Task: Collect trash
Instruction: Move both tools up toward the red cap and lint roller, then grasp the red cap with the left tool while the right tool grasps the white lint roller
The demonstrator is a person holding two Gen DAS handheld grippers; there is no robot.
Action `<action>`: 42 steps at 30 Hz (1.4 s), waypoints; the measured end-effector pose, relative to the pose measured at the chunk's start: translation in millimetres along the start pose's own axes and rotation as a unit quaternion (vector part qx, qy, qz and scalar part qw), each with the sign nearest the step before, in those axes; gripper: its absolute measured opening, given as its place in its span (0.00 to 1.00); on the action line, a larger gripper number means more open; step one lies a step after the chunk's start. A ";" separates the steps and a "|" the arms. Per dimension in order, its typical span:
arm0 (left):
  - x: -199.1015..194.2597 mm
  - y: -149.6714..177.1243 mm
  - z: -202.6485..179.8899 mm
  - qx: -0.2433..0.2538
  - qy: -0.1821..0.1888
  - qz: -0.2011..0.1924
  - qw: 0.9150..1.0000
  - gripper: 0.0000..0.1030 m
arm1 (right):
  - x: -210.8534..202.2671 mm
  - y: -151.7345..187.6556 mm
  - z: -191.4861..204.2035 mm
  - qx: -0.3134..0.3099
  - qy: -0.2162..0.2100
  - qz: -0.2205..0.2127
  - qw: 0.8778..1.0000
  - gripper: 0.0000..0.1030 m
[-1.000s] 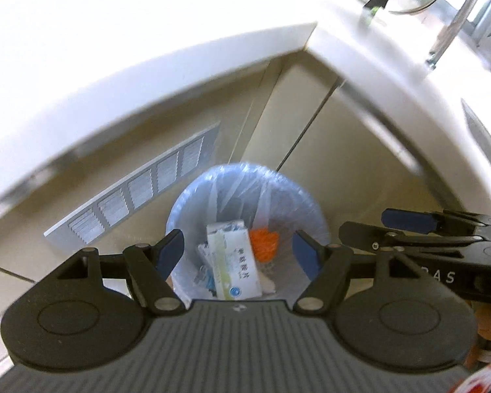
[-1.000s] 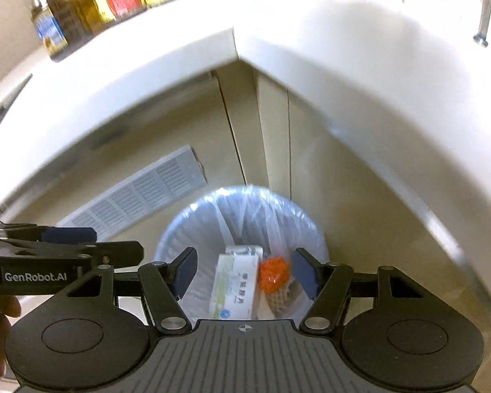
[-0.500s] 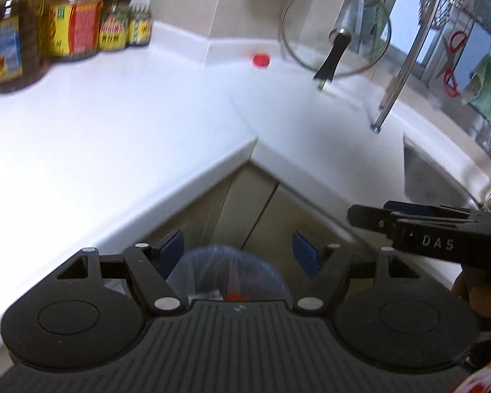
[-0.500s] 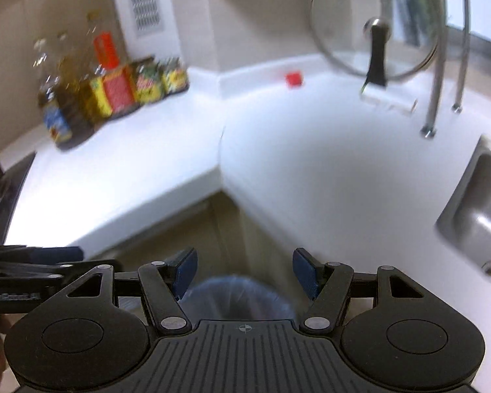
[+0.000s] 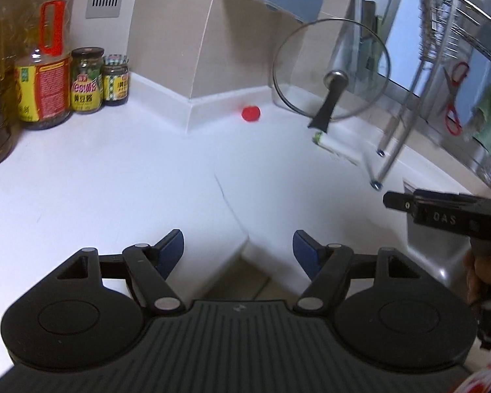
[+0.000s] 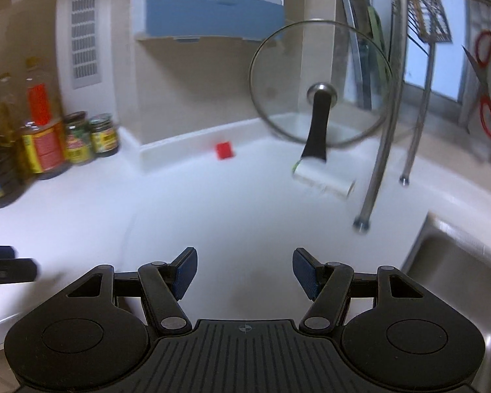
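Two grippers, left point(image 5: 238, 249) & right point(image 6: 245, 271), are hovering over the table point(image 5: 114, 177), fingers apart, nothing held, facing leftover trash: red scrap point(image 5: 250, 113) by the back wall, white wrapper point(image 6: 322, 181) under the lid handle.

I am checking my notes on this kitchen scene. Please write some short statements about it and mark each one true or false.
1. Both hand-held grippers are open and hold nothing. True: the left hand-held gripper and the right hand-held gripper have open jaws with only countertop between them.
2. The small red item lies inside the sink. False: it lies on the countertop near the wall corner.
3. The glass lid stands on its edge. True.
4. The white packet lies just below the lid's black handle. True.
5. The jars stand to the right of the lid. False: they stand at the left, beside the oil bottles.
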State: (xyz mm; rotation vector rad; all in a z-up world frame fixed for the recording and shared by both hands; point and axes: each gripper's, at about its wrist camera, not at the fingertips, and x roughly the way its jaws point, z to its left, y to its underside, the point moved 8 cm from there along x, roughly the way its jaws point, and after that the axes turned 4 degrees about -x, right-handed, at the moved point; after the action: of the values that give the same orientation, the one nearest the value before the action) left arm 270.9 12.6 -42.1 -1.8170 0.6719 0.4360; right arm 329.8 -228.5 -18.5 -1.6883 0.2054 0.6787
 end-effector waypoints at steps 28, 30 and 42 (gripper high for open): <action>180.3 -78.9 -41.6 -0.041 -0.026 0.034 0.998 0.69 | 262.4 -53.5 -117.8 -0.097 0.059 0.125 0.986 0.63; 183.3 -79.8 -41.7 -0.044 -0.025 0.036 0.998 0.69 | 267.1 -53.8 -119.4 -0.090 0.059 0.129 0.986 0.63; 194.9 -83.2 -42.4 -0.046 -0.020 0.043 0.998 0.69 | 283.9 -56.4 -131.8 -0.021 0.039 0.139 0.989 0.55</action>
State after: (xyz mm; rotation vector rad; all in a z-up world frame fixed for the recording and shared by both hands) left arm 473.0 -52.6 -82.1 -1.8651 0.7129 0.5673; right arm 630.0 -274.4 -112.8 -1.7457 0.4927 0.8285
